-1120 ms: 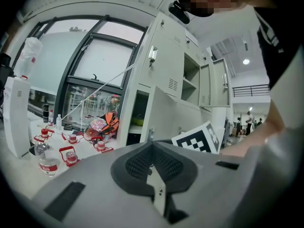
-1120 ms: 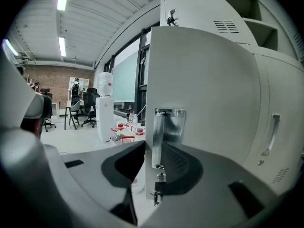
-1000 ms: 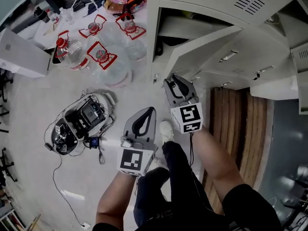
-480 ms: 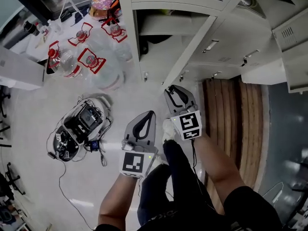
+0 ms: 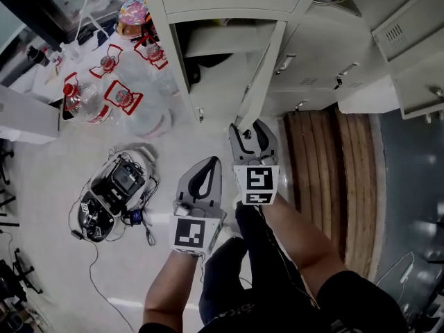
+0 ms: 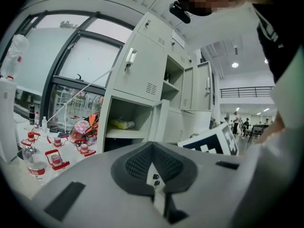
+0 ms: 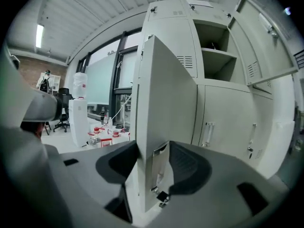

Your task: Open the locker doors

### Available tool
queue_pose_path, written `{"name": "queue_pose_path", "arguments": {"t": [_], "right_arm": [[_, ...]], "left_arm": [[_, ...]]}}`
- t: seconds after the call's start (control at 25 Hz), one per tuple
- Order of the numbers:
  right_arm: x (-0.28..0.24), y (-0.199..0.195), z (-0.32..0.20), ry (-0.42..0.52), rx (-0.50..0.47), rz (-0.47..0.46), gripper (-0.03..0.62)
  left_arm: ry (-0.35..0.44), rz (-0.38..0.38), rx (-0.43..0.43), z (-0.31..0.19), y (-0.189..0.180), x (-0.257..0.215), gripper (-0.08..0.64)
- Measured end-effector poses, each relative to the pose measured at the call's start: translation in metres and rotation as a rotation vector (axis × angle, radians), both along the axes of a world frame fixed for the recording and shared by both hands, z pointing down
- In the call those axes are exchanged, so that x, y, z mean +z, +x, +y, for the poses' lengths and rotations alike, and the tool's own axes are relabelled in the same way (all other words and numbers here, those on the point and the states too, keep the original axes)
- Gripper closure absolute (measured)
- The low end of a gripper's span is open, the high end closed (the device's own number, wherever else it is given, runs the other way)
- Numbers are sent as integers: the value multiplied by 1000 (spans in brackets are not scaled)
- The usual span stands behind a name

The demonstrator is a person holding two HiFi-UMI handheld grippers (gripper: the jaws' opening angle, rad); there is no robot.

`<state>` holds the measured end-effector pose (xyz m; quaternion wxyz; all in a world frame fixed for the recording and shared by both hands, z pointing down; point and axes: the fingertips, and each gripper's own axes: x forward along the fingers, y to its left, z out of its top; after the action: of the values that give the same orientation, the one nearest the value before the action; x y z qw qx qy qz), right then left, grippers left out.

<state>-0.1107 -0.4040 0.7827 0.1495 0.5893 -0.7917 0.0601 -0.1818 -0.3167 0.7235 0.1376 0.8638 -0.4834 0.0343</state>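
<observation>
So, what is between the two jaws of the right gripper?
The free edge of the open pale grey metal locker door stands between the opening jaws of the right gripper; the right gripper view shows it.

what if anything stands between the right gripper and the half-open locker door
Nothing visible does. The locker door already has its free edge, with the latch plate, between the jaws of the right gripper, which are opening. No other object sits between pads and door.
</observation>
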Motion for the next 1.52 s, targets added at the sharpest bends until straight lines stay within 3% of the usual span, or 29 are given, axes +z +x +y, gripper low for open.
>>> {"name": "queue_pose_path", "arguments": {"t": [0.4,0.68,0.8,0.96,1.08,1.28,1.4,1.52], "right_arm": [[3,53,27,-100,87,38,453],[-9,77,39,-143,124,5,492],[-9,83,41,-153,125,2,495],[-11,88,38,-141,99,13,495],[-11,95,42,-144,66,22,495],[-34,113,70,-107,-6,11,500],[-58,122,90,-82,-73,18,591],[-90,133,110,-55,-117,18,591]], "left_arm": [[-10,0,48,26,16,-25,561],[48,10,49,48,28,-57,561],[15,-18,49,57,27,-58,561],[36,-13,5,60,30,-61,561],[-14,-33,-31,71,37,-55,561],[32,-74,-83,87,57,-76,561],[27,-70,-107,97,68,-90,561],[15,-80,-129,110,81,-103,561]]}}
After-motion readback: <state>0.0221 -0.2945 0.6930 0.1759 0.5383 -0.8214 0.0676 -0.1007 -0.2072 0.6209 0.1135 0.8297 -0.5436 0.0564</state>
